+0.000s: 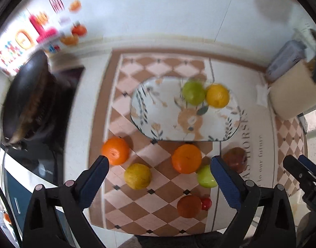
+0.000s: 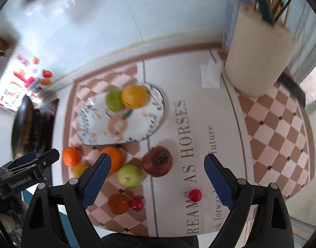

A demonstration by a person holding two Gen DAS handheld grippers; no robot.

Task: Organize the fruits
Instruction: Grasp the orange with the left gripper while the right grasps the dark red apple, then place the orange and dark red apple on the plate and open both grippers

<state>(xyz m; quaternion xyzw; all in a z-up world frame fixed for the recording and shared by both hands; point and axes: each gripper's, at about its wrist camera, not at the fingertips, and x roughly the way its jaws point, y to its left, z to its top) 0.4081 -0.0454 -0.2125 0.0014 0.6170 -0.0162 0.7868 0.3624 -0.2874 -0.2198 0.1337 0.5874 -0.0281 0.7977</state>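
A floral plate on the checkered mat holds a green apple and a yellow orange. Loose on the mat in front of it lie two oranges, a yellow fruit, a green apple, a dark red pomegranate, a dark orange fruit and small red fruits. My left gripper is open and empty above the loose fruit. My right gripper is open and empty, over the pomegranate.
A black pan sits on a stove at the left. A cream utensil holder with chopsticks stands at the back right, with a folded white paper beside it. The white wall runs behind the mat.
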